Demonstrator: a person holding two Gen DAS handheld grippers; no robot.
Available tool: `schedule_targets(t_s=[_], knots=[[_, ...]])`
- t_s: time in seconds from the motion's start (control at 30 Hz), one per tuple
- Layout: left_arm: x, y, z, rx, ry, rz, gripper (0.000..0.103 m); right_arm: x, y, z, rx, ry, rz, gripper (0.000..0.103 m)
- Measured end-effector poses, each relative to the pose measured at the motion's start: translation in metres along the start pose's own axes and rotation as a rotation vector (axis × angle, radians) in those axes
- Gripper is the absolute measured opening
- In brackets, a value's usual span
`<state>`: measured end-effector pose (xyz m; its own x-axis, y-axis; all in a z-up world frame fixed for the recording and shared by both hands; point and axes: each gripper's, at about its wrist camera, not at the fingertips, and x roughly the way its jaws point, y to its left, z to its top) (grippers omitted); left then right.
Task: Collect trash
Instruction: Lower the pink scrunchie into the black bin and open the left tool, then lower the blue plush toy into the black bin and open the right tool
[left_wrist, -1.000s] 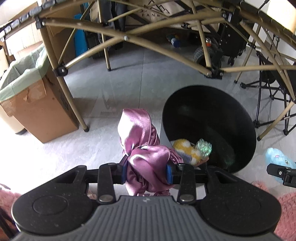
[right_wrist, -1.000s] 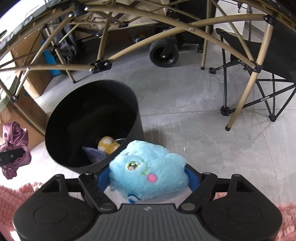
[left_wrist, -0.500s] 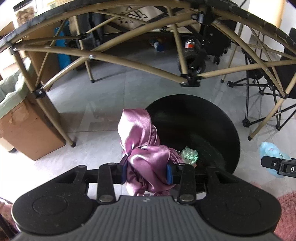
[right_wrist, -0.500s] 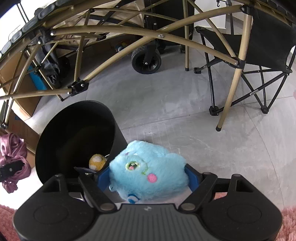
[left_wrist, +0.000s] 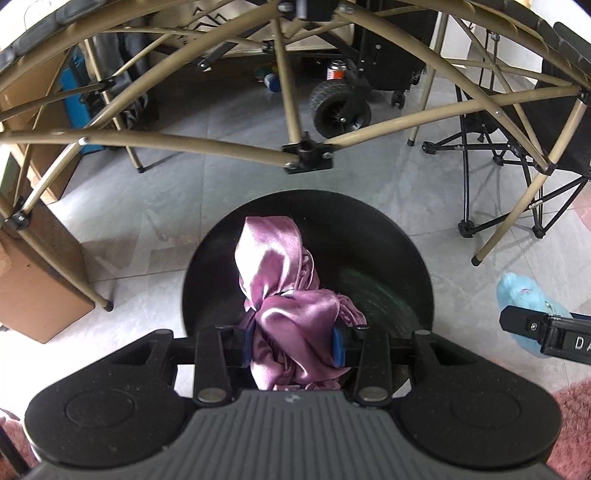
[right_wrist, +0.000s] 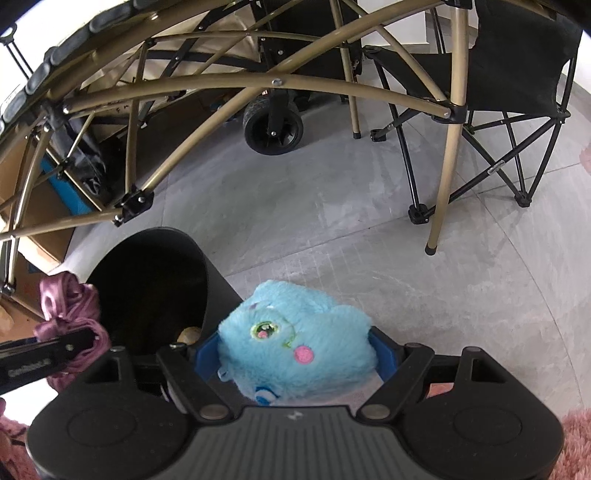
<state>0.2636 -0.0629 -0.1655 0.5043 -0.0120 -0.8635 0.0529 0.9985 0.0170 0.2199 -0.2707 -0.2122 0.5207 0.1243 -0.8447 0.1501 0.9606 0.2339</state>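
My left gripper (left_wrist: 291, 347) is shut on a crumpled pink satin cloth (left_wrist: 280, 280), which hangs over the mouth of the round black bin (left_wrist: 406, 258). In the right wrist view the same cloth (right_wrist: 70, 306) shows at the far left beside the bin (right_wrist: 155, 258). My right gripper (right_wrist: 295, 354) is shut on a fluffy blue plush toy (right_wrist: 295, 332), held just right of the bin above the grey floor. That toy (left_wrist: 524, 299) also shows at the right edge of the left wrist view. A yellowish item (right_wrist: 188, 334) lies inside the bin.
A tan folding table frame (left_wrist: 306, 158) arches overhead, with a leg (right_wrist: 439, 206) standing on the tiles. A black folding chair (right_wrist: 517, 74) stands at the right. A cardboard box (left_wrist: 33, 295) is at the left, a cart wheel (left_wrist: 340, 109) behind, and pink rug (left_wrist: 569, 424) in the near corners.
The left gripper has carried the pink cloth rightward, from beside the bin to over its mouth. The right gripper with the blue toy has drifted right, so the bin now sits further left.
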Motion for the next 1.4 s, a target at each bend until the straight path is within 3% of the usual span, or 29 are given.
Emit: schedule_targets(t_s=[0.4,0.47,0.5,0.53,0.57,0.6,1.4], knots=[[0.007,-0.011,0.009,-0.005,0.007,-0.012,0.043,-0.002,0.000,0.001,-0.002,-0.012,-0.002,0.080],[0.006,-0.009,0.009,-0.013,0.007,-0.015,0.053,-0.002,0.001,0.000,-0.003,-0.013,-0.003,0.080],[0.005,-0.010,0.009,-0.019,0.002,-0.014,0.068,-0.002,0.001,0.000,-0.004,-0.013,-0.003,0.080],[0.003,-0.009,0.009,-0.026,-0.007,-0.010,0.090,-0.002,0.002,0.000,-0.005,-0.012,-0.004,0.080],[0.002,-0.008,0.010,-0.036,-0.019,0.000,0.100,-0.002,0.002,0.000,-0.005,-0.012,-0.004,0.080],[0.000,-0.007,0.009,-0.045,-0.033,0.014,0.103,-0.002,0.002,0.000,-0.006,-0.012,-0.005,0.080],[-0.007,0.008,0.006,-0.070,-0.027,0.020,0.103,-0.008,0.014,0.001,-0.039,-0.034,0.006,0.080]])
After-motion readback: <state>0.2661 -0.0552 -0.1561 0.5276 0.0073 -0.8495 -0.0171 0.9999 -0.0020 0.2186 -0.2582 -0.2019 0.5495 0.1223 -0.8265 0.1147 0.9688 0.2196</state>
